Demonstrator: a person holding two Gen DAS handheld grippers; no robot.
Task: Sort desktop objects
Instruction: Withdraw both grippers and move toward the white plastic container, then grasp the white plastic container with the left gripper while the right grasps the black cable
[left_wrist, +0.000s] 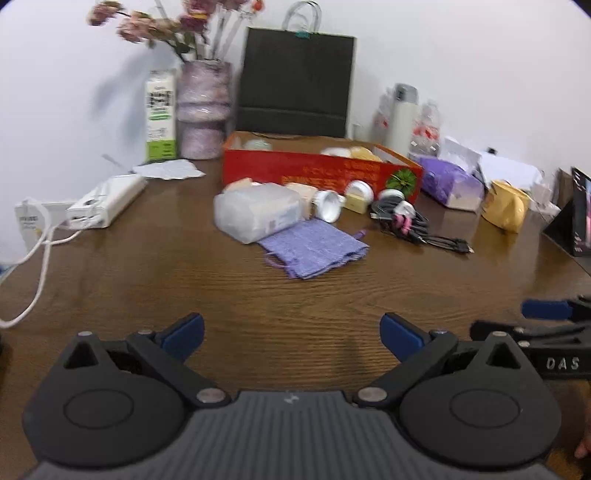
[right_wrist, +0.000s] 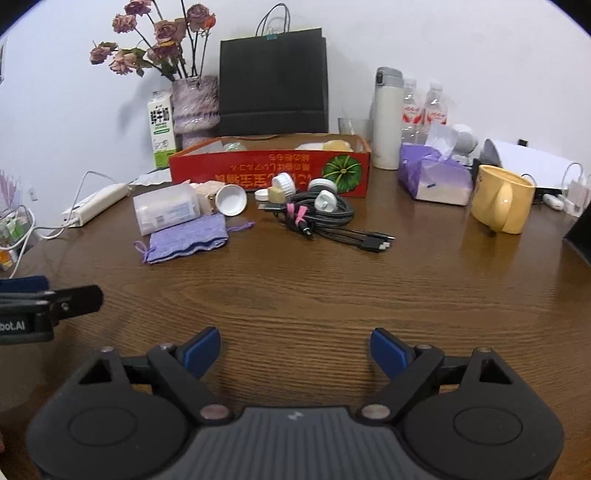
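Observation:
A red cardboard box (right_wrist: 258, 173) stands at the back of the brown table (right_wrist: 332, 288), with a few items inside. In front of it lie a clear plastic box (right_wrist: 166, 212), a purple knitted pouch (right_wrist: 184, 240), a white cup on its side (right_wrist: 231, 200), small white jars (right_wrist: 283, 183) and a bundle of black cables (right_wrist: 325, 218). The same group shows in the left wrist view: red box (left_wrist: 314, 170), plastic box (left_wrist: 255, 216), pouch (left_wrist: 314, 249), cables (left_wrist: 406, 221). My left gripper (left_wrist: 291, 334) is open and empty, low over the table near its front. My right gripper (right_wrist: 295, 350) is open and empty beside it.
A yellow mug (right_wrist: 502, 199), purple tissue pack (right_wrist: 432, 177), white flask (right_wrist: 386, 118) and bottles (right_wrist: 424, 110) stand at right. A vase of dried flowers (right_wrist: 194, 107), milk carton (right_wrist: 161, 127), black paper bag (right_wrist: 273, 85) and white power strip (right_wrist: 96, 203) stand at back left.

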